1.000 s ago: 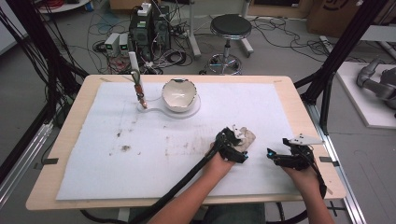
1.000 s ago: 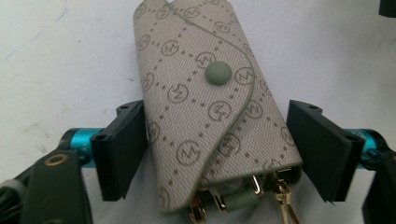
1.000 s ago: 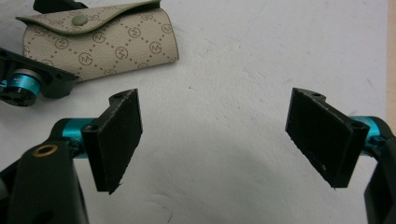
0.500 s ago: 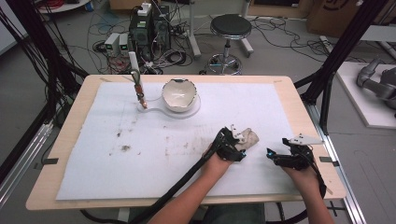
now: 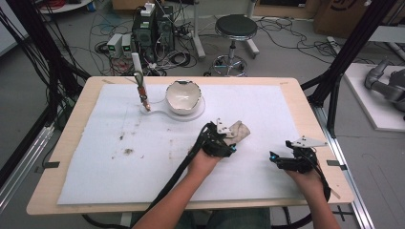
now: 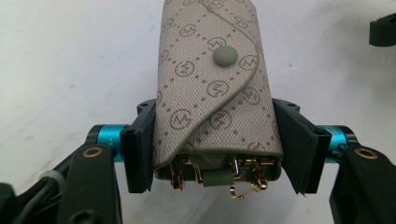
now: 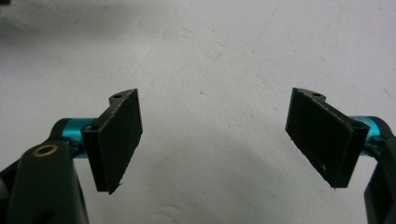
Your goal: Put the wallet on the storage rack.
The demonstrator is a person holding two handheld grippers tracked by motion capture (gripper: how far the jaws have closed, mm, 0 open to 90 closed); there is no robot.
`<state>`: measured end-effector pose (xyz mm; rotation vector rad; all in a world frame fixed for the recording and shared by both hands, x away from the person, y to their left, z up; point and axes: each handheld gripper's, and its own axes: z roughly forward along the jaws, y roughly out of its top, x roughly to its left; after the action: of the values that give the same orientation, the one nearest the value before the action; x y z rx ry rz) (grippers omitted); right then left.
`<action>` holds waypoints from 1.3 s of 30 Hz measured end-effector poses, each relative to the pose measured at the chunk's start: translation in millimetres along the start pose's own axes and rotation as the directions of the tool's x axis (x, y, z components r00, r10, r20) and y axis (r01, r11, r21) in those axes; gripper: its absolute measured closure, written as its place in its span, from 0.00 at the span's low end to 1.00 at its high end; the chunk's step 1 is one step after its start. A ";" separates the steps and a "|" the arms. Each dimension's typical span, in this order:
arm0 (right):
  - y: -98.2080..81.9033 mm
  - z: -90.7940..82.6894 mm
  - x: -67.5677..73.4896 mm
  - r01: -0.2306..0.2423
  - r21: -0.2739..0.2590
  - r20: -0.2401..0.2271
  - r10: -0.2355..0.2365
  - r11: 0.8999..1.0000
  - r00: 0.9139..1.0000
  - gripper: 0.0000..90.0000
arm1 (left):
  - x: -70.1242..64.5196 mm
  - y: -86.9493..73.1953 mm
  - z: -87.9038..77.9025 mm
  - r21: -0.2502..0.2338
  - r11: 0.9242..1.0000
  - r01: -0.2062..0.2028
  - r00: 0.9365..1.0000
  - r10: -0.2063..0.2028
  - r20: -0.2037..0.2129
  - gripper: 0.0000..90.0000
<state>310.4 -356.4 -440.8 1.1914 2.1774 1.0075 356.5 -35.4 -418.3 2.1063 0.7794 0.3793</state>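
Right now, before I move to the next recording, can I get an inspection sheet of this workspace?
Surface: wooden table under a white mat with brown stains left of middle.
Job's things: beige patterned key pouch, snap flap shut, gold hooks at its near end.
Clutter: cracked white bowl on a white dish; a clip tool stands beside it.
Grippers: left hand-held gripper has just closed on the key pouch, pads on both sides; right hand-held gripper open over bare mat.
Cables: black cable trails from the left hand-held gripper off the near edge.
Surroundings: stool, electronics boxes and loose wiring on the floor behind.
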 end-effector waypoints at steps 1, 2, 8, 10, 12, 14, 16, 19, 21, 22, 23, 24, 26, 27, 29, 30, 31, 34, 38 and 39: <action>0.0 0.0 0.0 0.000 0.000 0.000 0.000 1.000 1.000 0.21 | 0.0 0.0 0.0 0.000 1.000 0.000 1.000 0.000 0.000 0.41; 1.2 1.3 1.4 0.005 0.003 -0.001 -0.005 1.000 1.000 0.21 | 3.7 -0.4 -5.2 -0.005 1.000 0.000 1.000 0.000 -0.003 0.41; 4.3 6.5 4.4 0.016 0.008 -0.009 -0.016 1.000 1.000 0.21 | 26.6 -4.7 -39.4 -0.025 1.000 0.009 0.999 -0.010 -0.039 0.41; 5.9 8.7 6.0 0.018 0.011 -0.011 -0.018 1.000 1.000 0.21 | 33.3 -6.9 -49.6 -0.029 0.999 0.016 0.998 -0.017 -0.054 0.41; 7.5 11.3 7.6 0.023 0.013 -0.017 -0.023 1.000 1.000 0.21 | 42.1 -10.5 -63.0 -0.033 0.999 0.026 0.997 -0.028 -0.067 0.41; 10.6 15.3 9.9 0.031 0.014 -0.025 -0.030 0.999 0.999 0.21 | 54.0 -17.6 -81.6 -0.045 0.998 0.040 0.995 -0.043 -0.088 0.41; 12.5 18.0 11.2 0.035 0.014 -0.030 -0.035 0.999 0.999 0.21 | 57.9 -20.0 -87.3 -0.049 0.998 0.046 0.994 -0.050 -0.096 0.41; 14.5 21.7 13.3 0.043 0.016 -0.039 -0.043 0.999 0.998 0.21 | 69.5 -26.4 -104.6 -0.051 0.997 0.052 0.990 -0.058 -0.126 0.41; 15.2 22.5 14.0 0.046 0.018 -0.040 -0.046 0.999 0.998 0.21 | 76.5 -30.8 -115.5 -0.055 0.997 0.054 0.988 -0.062 -0.142 0.41; 16.5 24.0 15.1 0.052 0.019 -0.043 -0.051 0.998 0.998 0.21 | 83.2 -35.5 -125.7 -0.062 0.996 0.057 0.986 -0.066 -0.154 0.41; 17.3 24.8 15.9 0.054 0.022 -0.045 -0.053 0.998 0.998 0.21 | 83.2 -35.5 -125.7 -0.062 0.996 0.057 0.986 -0.066 -0.154 0.41; 18.0 25.9 16.1 0.056 0.022 -0.048 -0.055 0.998 0.997 0.21 | 89.3 -39.7 -134.6 -0.065 0.996 0.058 0.982 -0.069 -0.173 0.41; 18.7 26.6 16.9 0.053 0.023 -0.046 -0.052 0.998 0.998 0.21 | 91.7 -41.7 -138.3 -0.069 0.995 0.067 0.980 -0.079 -0.180 0.41; 19.3 27.4 17.0 0.059 0.024 -0.046 -0.058 0.998 0.997 0.21 | 94.3 -43.4 -141.8 -0.068 0.995 0.069 0.979 -0.081 -0.185 0.41; 20.9 29.5 18.5 0.063 0.023 -0.051 -0.061 0.998 0.997 0.21 | 99.8 -46.6 -147.6 -0.070 0.995 0.072 0.976 -0.085 -0.199 0.41; 21.5 29.9 19.0 0.065 0.024 -0.051 -0.063 0.998 0.997 0.21 | 101.2 -46.9 -148.7 -0.066 0.995 0.070 0.975 -0.082 -0.205 0.41; 21.5 29.9 19.0 0.065 0.024 -0.051 -0.063 0.998 0.997 0.21 | 101.2 -46.9 -148.7 -0.066 0.995 0.070 0.975 -0.082 -0.205 0.41; 22.3 30.4 20.3 0.066 0.025 -0.053 -0.065 0.997 0.997 0.21 | 104.4 -46.0 -149.0 -0.061 0.996 0.068 0.974 -0.079 -0.211 0.41; 22.0 30.2 20.4 0.065 0.026 -0.053 -0.064 0.998 0.997 0.21 | 110.4 -40.3 -144.7 -0.057 0.996 0.062 0.973 -0.073 -0.219 0.41; 21.9 30.0 20.4 0.066 0.025 -0.052 -0.065 0.998 0.997 0.21 | 112.3 -38.5 -143.5 -0.054 0.997 0.059 0.973 -0.070 -0.221 0.41</action>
<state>331.6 -319.8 -443.5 1.1101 2.2607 0.9949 353.0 142.4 -363.1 2.0114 0.9565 0.6001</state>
